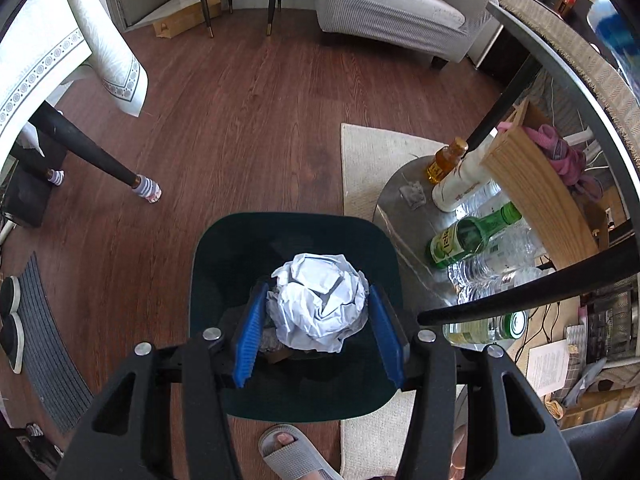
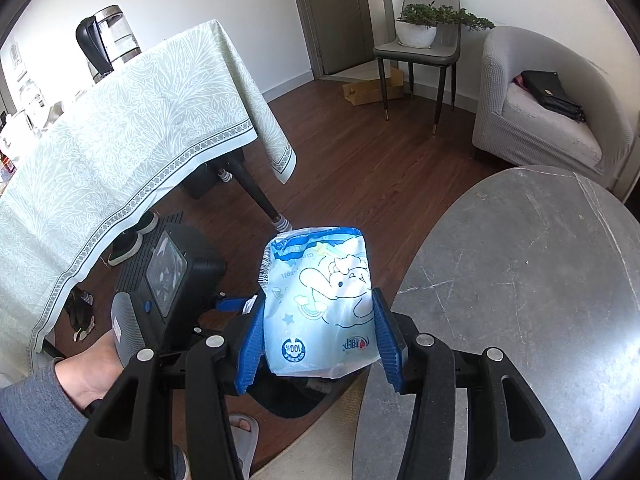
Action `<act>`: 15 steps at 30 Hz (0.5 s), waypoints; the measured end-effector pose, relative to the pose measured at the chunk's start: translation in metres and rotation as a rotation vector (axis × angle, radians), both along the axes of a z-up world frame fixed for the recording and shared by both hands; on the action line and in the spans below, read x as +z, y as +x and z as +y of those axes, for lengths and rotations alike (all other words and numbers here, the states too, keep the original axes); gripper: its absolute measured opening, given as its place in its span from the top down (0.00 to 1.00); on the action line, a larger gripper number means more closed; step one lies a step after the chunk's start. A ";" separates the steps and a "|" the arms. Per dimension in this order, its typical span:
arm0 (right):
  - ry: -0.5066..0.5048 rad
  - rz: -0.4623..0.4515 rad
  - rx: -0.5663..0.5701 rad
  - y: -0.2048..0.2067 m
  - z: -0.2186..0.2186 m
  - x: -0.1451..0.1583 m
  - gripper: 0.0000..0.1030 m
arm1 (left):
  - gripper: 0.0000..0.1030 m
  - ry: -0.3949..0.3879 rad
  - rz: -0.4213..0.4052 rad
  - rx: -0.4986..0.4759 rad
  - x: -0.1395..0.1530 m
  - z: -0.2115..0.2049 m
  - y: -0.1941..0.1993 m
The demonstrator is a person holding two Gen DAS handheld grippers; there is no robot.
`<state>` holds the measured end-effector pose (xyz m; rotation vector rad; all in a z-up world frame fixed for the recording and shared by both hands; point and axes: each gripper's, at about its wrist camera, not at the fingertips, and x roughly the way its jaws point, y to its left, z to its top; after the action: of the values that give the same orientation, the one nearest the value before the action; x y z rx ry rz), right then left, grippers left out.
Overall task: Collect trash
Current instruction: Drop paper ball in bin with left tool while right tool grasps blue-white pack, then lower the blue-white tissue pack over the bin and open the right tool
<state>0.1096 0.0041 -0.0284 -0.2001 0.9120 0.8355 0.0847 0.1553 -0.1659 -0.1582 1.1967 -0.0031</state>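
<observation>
In the left wrist view my left gripper point(image 1: 318, 312) is shut on a crumpled ball of white paper point(image 1: 320, 304), its blue pads pressing both sides. It points down into a dark green bin point(image 1: 208, 276) on the wood floor, with the paper over the bin's opening. The right wrist view shows my right gripper point(image 2: 320, 336) shut on a light blue plastic packet point(image 2: 320, 300) printed with a cartoon animal. That packet hangs above the floor beside the round grey table point(image 2: 520, 280). The left gripper's body point(image 2: 168, 280) and the hand holding it sit lower left of the packet.
A low shelf holds a green bottle point(image 1: 472, 236), a white bottle point(image 1: 460, 184), an amber bottle point(image 1: 446, 160) and clear bottles. A wooden box point(image 1: 536, 184) holds pink cloth. A foot in a grey slipper point(image 1: 292, 452) stands by the bin. A clothed table point(image 2: 120, 140), chair point(image 2: 420, 52) and armchair point(image 2: 540, 112) surround the floor.
</observation>
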 end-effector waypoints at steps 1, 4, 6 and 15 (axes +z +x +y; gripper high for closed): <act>-0.003 0.004 0.002 0.000 0.004 -0.002 0.51 | 0.48 -0.010 0.007 -0.002 -0.004 0.001 -0.002; -0.010 0.019 0.003 0.001 0.014 -0.008 0.51 | 0.47 -0.007 0.044 0.003 -0.015 0.008 -0.004; -0.020 0.030 0.007 0.002 0.022 -0.012 0.51 | 0.46 -0.016 0.053 0.008 -0.019 0.014 -0.006; -0.069 0.068 0.025 0.005 0.054 -0.038 0.51 | 0.37 -0.004 0.031 0.015 -0.010 0.030 -0.016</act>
<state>0.1142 0.0578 -0.0665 -0.2451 1.0046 0.8386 0.0689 0.1857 -0.1757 -0.1710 1.2262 0.0103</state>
